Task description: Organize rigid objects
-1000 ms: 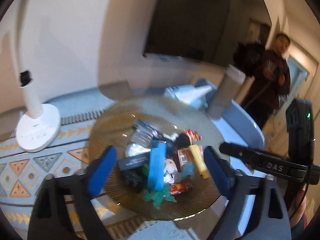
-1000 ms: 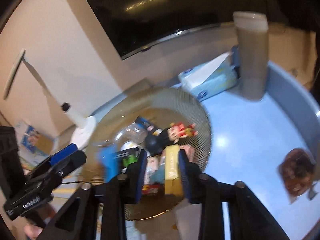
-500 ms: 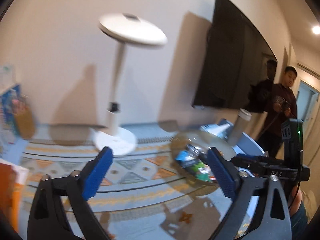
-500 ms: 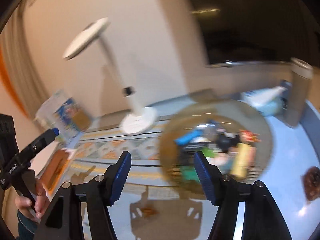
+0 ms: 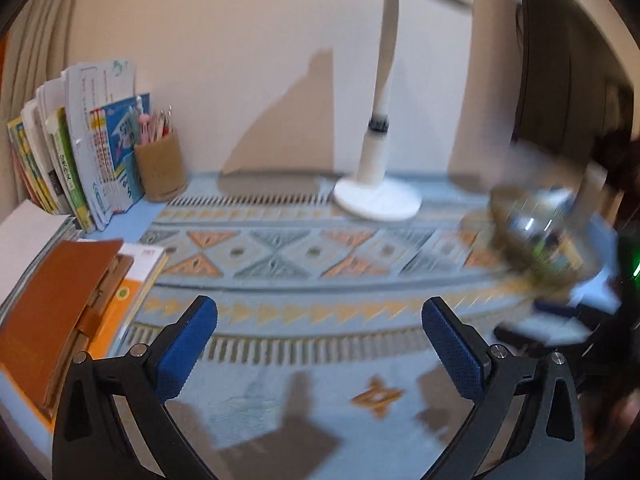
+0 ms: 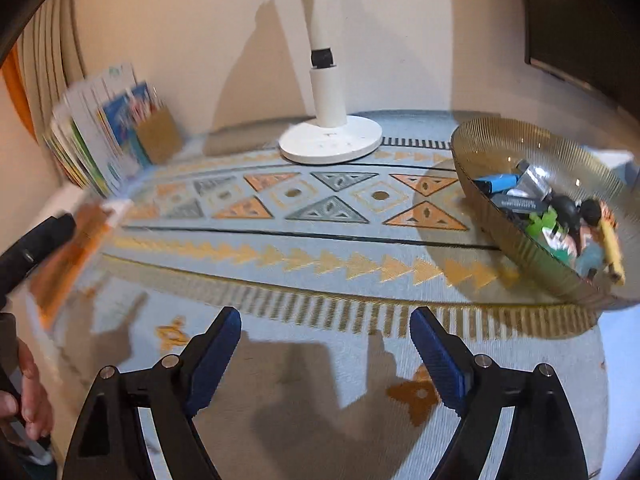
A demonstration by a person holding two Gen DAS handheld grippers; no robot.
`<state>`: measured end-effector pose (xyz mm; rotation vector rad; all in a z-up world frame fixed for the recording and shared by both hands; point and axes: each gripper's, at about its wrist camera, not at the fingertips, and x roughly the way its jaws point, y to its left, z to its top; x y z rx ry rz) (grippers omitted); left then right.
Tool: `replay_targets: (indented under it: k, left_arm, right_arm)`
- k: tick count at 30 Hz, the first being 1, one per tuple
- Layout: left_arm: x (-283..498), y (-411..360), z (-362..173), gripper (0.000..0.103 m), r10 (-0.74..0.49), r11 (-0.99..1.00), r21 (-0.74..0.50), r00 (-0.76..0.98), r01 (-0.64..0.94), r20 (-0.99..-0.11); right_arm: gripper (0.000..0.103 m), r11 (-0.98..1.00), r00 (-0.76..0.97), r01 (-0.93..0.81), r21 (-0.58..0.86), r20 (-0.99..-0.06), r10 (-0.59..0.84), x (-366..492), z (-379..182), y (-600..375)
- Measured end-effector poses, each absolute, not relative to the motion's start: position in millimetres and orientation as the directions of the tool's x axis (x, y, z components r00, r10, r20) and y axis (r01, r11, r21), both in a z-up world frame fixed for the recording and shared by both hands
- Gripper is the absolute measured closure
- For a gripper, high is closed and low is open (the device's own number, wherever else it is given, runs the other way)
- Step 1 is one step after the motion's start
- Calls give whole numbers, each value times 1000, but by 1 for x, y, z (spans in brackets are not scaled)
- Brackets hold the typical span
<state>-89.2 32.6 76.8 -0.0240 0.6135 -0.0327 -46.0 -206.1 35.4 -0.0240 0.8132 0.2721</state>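
The right wrist view is showing the ribbed bowl of small objects sharply at the bench's right; the left view is blurring it, showing books whose writing is unreadable. Left tool is gaping empty; right tool is opening, empty.

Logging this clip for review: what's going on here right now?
A person holds a gripper in each hand over a patterned table runner. Neither holds anything: the left gripper is open and empty, and the right gripper is opening with nothing between its jaws. The ribbed glass bowl of small toys and oddments sits off to the right, beside a white lamp base. Books and a pen cup stand at the far left.
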Motion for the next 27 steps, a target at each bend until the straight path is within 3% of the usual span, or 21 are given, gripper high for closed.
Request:
replay_targets:
  k: [4, 6, 13, 27]
  left_arm:
    - [-63, 31, 41, 1, -80, 997, -46, 760, 66, -645]
    - [-52, 38, 30, 1, -94, 995, -86, 723, 49, -685]
    - [-40, 50, 11, 1, -135, 983, -184, 635, -11, -761]
    - [-38, 47, 4, 1, -95, 989, -146, 608, -34, -788]
  right_arm:
    - [17, 970, 658, -238, 54, -726, 201, -30, 21, -206]
    - [17, 975, 612, -213, 63, -769, 184, -20, 13, -208]
    - [17, 980, 615, -198, 27, -775, 146, -21, 12, -208]
    - [17, 983, 652, -178, -50, -754, 80, -26, 15, -202]
